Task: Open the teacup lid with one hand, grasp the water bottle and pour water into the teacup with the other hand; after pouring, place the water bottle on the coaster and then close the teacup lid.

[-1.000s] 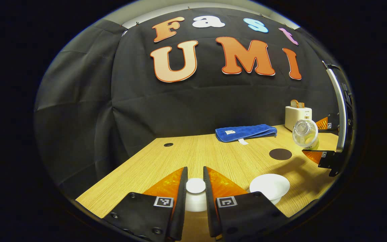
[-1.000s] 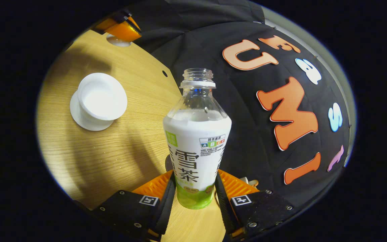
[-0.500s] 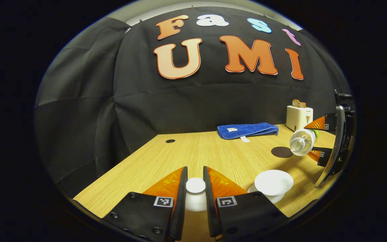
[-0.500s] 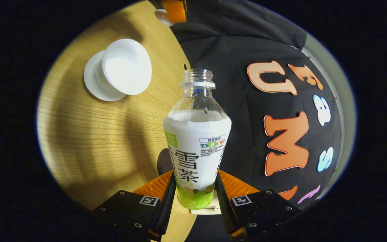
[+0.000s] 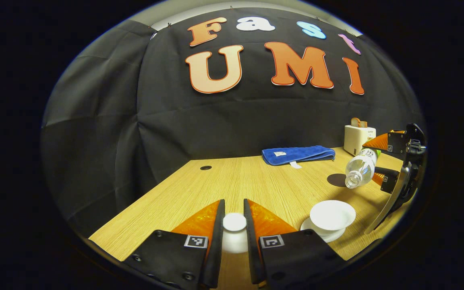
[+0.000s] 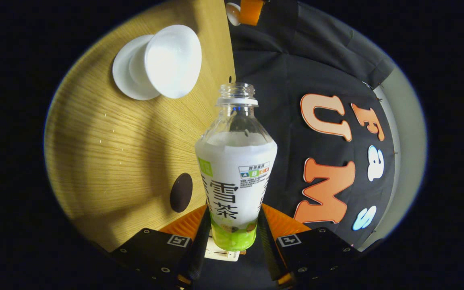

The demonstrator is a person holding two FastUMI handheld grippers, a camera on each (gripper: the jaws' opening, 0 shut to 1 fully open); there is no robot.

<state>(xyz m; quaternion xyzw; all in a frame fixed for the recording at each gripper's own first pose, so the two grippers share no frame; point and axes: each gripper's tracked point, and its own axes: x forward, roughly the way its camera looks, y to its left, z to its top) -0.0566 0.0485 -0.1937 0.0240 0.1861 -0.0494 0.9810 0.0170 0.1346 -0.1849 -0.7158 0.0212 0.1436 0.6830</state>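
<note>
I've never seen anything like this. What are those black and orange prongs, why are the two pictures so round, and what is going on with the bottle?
A person holds a hand-held gripper in each hand; each carries a fisheye camera looking along its two fingers. In the left gripper view, the left hand-held gripper pinches the knob of the white teacup lid. In the right gripper view, the right hand-held gripper clamps a capless water bottle, tipped toward the open white teacup on its saucer. On the wooden table lie a dark round coaster, a folded blue towel and a toaster.
</note>
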